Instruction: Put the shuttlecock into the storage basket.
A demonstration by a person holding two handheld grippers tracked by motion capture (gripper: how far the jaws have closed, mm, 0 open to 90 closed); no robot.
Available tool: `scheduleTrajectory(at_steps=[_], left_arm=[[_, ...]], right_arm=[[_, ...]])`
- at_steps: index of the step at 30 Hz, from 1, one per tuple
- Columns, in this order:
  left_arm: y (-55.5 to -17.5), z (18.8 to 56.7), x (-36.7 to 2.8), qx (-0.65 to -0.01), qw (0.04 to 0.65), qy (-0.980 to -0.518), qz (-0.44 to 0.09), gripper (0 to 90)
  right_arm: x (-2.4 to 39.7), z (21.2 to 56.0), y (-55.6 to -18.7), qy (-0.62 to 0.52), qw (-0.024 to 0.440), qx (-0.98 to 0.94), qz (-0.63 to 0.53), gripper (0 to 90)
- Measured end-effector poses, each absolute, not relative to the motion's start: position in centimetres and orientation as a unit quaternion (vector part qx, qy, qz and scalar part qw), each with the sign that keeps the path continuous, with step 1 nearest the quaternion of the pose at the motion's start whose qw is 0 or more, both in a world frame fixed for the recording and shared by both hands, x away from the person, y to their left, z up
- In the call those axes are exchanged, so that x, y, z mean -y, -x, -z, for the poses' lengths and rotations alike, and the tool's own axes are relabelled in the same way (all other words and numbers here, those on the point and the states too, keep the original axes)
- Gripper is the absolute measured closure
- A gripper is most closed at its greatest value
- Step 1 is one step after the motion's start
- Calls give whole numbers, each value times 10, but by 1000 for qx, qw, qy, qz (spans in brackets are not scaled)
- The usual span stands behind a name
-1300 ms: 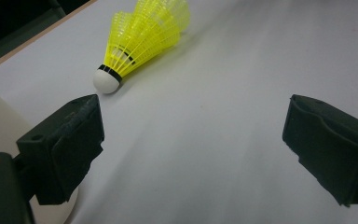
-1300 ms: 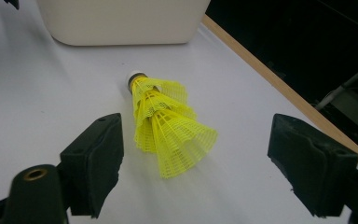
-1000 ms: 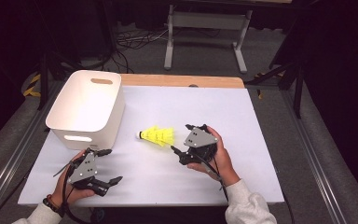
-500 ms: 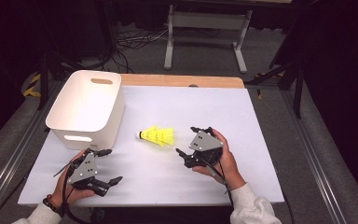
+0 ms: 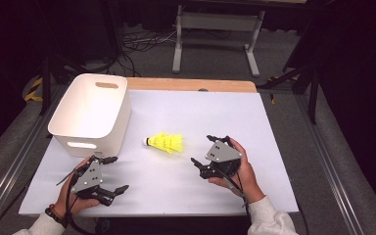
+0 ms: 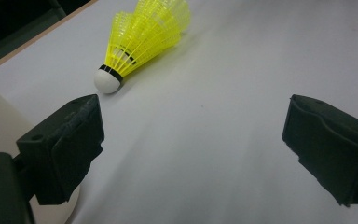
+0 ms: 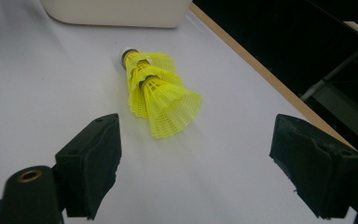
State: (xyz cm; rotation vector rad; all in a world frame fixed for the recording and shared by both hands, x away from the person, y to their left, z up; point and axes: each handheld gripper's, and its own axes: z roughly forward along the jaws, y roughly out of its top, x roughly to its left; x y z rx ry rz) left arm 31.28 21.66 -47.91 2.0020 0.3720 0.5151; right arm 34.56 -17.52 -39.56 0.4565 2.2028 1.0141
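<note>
My left gripper (image 5: 108, 175) and right gripper (image 5: 209, 152) rest with jaws released on the white surface (image 5: 269, 142), the yellow shuttlecocks (image 5: 165, 142) lying between them beside the bin (image 5: 90, 115), grey floor and cables beyond.

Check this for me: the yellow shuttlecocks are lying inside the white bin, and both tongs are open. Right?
Not quite. The shuttlecocks lie on the table beside the bin, not inside it, as the high view shows. The left tongs and right tongs are indeed open.
</note>
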Motion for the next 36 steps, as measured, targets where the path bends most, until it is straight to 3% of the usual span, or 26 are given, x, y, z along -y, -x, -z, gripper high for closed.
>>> scheduleTrajectory(at_steps=[36], left_arm=[[-313,479,-216,-156,497,-826,-215,62]], right_arm=[[230,412,-316,-201,351,-823,-400,174]])
